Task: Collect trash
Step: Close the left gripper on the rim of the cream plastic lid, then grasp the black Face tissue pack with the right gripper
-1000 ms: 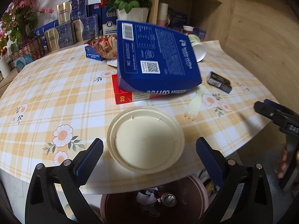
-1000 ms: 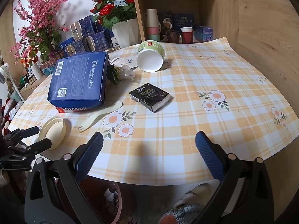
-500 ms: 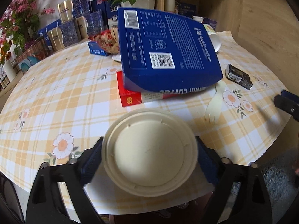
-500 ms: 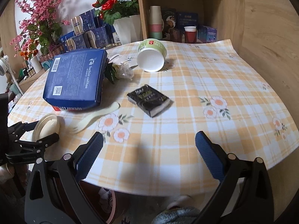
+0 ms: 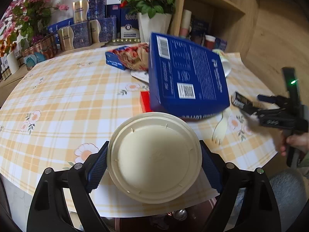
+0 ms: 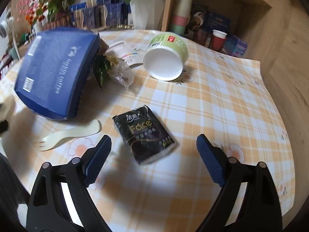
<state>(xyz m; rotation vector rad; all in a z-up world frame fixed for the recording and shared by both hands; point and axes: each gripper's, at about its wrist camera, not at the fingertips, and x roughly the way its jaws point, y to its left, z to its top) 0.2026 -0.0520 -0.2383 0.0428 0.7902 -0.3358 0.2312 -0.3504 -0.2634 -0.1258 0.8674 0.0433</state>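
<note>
Wooden shelf unit behind checked-cloth table, wood-panelled wall.

fork left of tissue pack, box behind

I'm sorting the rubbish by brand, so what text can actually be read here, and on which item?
"Face": black tissue pack, gold letters; the Chinese characters above them are too blurred to read.
Blue box: white side lettering, barcode, QR code and fine print all too blurred.
Green paper bowl: red label and barcode too small.
Cream lid: no text.
</note>
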